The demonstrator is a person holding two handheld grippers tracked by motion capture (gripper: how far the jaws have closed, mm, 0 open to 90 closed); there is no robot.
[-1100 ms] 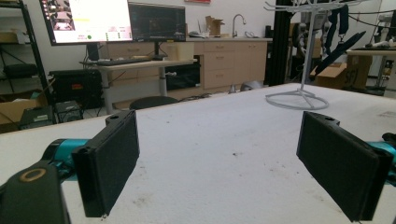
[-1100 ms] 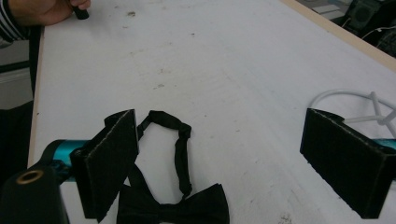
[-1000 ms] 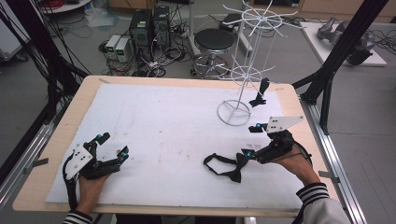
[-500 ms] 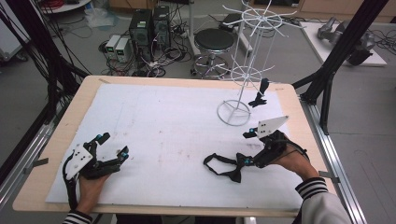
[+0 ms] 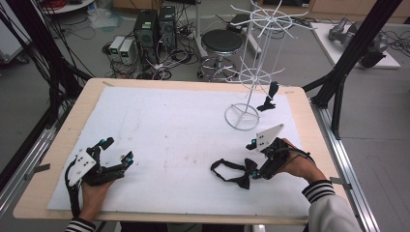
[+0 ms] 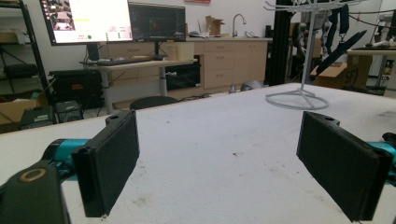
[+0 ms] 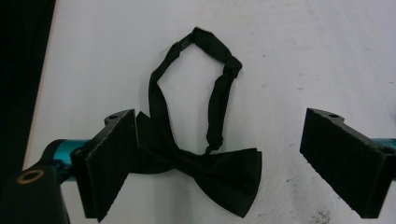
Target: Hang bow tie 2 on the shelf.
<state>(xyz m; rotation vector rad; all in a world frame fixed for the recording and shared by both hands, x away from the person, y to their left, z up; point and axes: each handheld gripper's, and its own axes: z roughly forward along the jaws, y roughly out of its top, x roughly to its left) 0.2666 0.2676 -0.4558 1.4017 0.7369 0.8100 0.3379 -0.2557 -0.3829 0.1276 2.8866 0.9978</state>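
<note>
Bow tie – wing behind claw.

The wooden table with its white cover sheet stands on a grey floor, and just beyond its far edge sit two black computer towers amid tangled cables, with a round black stool beside them. Black frame posts rise at the table's right side. Farther back from the table, a desk carries two lit monitors, and light wooden cabinets with a sink tap line the wall.
</note>
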